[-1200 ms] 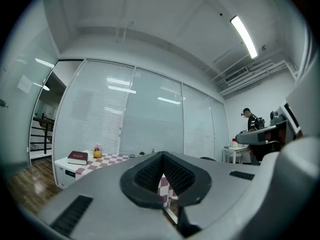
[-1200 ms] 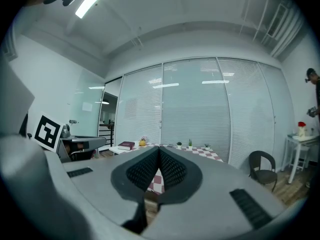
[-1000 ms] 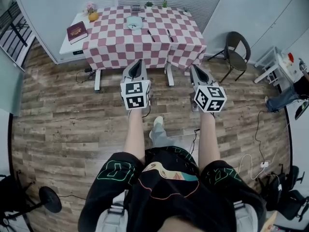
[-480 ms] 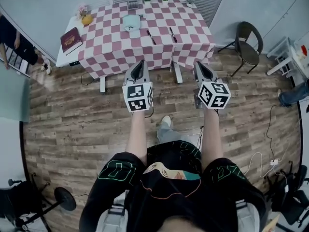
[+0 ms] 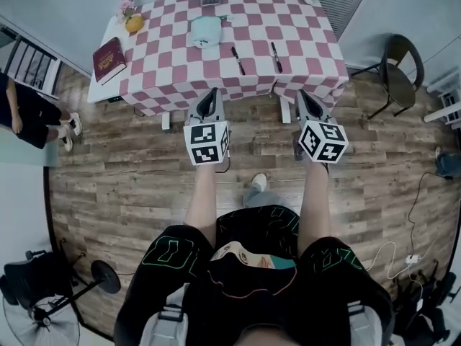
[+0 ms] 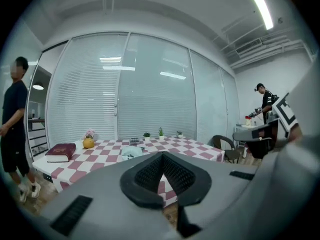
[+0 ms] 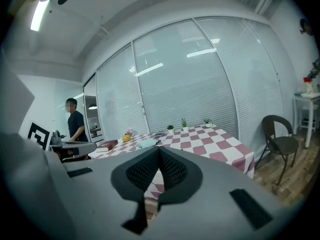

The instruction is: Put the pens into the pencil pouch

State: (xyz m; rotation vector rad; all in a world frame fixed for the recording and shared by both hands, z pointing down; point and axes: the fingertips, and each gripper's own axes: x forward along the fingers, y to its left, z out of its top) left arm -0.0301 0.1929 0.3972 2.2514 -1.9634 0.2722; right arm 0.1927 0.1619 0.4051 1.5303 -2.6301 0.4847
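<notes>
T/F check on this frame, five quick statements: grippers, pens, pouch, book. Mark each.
1. The left gripper and right gripper are both shut and empty. True.
2. Two pens lie on the table. True.
3. A pen is already stowed. False: both lie on the cloth, right of the pouch.
4. A book lies at the table's left end in the head view. True.
5. The grippers hang over the tabletop. False: they are short of it, above the floor.

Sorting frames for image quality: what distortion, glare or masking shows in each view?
Head view: heavy fisheye, the floor planks bow around the checked table; even light, sharp. Left gripper view: dark round vignette, the ceiling light glares and mirrors in the glass wall, a mosaic patch masks the face of the bystander. Right gripper view: same vignette, the wall's frames bend.
</notes>
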